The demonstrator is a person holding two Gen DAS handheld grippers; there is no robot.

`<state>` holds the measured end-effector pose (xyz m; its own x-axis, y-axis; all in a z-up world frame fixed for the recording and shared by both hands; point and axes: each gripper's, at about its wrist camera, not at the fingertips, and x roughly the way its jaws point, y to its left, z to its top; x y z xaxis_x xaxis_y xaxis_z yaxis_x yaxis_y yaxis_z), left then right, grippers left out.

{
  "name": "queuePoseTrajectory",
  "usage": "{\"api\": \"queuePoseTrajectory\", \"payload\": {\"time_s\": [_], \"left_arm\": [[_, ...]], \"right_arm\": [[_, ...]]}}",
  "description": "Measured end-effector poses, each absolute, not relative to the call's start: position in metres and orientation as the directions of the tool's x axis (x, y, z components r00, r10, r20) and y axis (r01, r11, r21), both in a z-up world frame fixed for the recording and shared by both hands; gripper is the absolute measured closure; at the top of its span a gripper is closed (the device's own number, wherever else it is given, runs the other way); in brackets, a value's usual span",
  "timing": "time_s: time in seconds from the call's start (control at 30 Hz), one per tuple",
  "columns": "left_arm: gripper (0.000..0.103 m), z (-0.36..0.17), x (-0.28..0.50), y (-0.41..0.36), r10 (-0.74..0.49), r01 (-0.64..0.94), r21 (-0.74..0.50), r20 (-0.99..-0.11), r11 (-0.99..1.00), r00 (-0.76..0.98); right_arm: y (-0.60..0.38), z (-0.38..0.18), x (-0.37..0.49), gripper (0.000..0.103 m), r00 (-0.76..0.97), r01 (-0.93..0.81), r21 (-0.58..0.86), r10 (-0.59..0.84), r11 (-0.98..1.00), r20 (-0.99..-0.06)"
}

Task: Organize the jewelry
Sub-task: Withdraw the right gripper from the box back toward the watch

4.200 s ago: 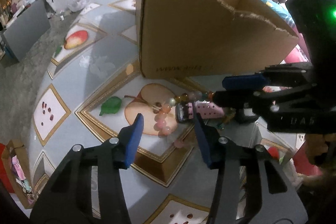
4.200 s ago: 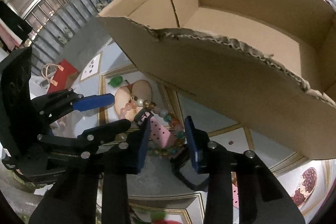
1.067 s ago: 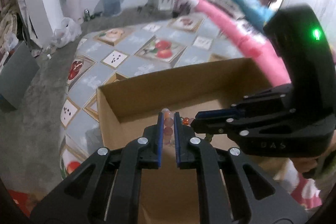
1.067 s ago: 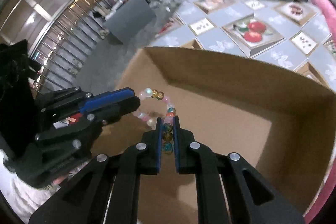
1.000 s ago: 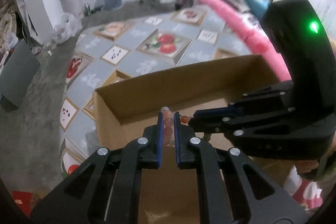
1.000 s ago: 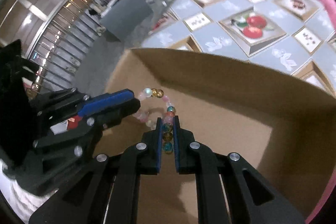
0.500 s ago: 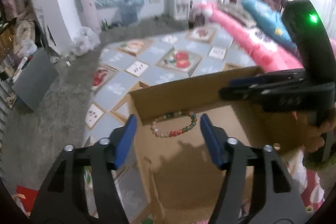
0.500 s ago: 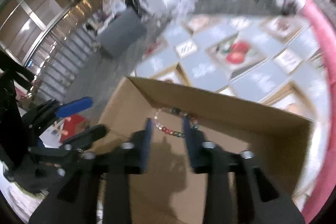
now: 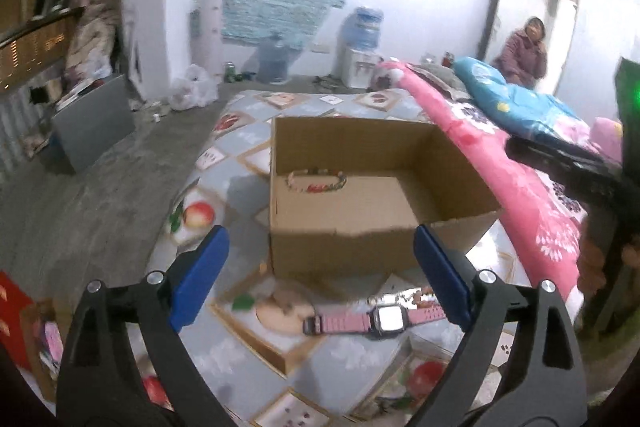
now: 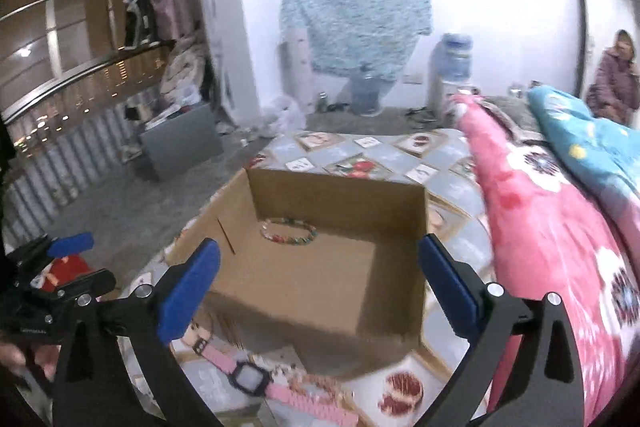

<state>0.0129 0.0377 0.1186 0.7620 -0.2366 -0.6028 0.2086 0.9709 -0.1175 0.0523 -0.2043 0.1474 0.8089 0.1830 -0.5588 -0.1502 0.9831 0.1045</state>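
With both tongs spread wide and holding nothing, I log one item as done: the bracelet (image 9: 316, 183) lies on the floor of the box (image 9: 460, 195), at its far left corner. The watch (image 9: 376, 319) is left to do; it lies on the cloth just in front of the box's near wall. It sits below and between the left tongs (image 9: 318, 277), and low left of the right tongs (image 10: 316, 285).

Left gripper (image 9: 320, 275): jaws wide apart. Ahead: cardboard box (image 9: 360, 251) containing beaded bracelet (image 9: 316, 182). Below, between fingers: pink watch (image 9: 376, 319).
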Motion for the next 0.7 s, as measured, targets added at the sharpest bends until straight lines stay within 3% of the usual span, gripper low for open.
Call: {"api": "queuePoseTrajectory", "payload": {"time_s": [0.17,0.4,0.57,0.7], "left_arm": [[0.013,0.090,-0.019,0.022,-0.264,0.227,-0.139,-0.614,0.964,0.744],[0.013,0.054,-0.039,0.000,-0.344,0.245,-0.241,-0.678,0.939,0.650],[0.012,0.050,-0.043,-0.017,-0.284,0.234,-0.171,-0.718,0.957,0.635],[0.011,0.061,-0.050,-0.022,-0.200,0.216,-0.065,-0.693,0.974,0.692]], "right_arm": [[-0.205,0.122,0.020,0.006,0.795,-0.066,0.130,0.131,0.989,-0.592],[-0.201,0.100,-0.019,0.006,0.804,-0.027,0.050,0.052,0.998,-0.593],[-0.196,0.100,-0.037,0.006,0.828,-0.018,0.016,0.023,1.000,-0.561],[-0.197,0.107,-0.043,0.006,0.849,-0.007,0.004,0.008,1.000,-0.528]]}}
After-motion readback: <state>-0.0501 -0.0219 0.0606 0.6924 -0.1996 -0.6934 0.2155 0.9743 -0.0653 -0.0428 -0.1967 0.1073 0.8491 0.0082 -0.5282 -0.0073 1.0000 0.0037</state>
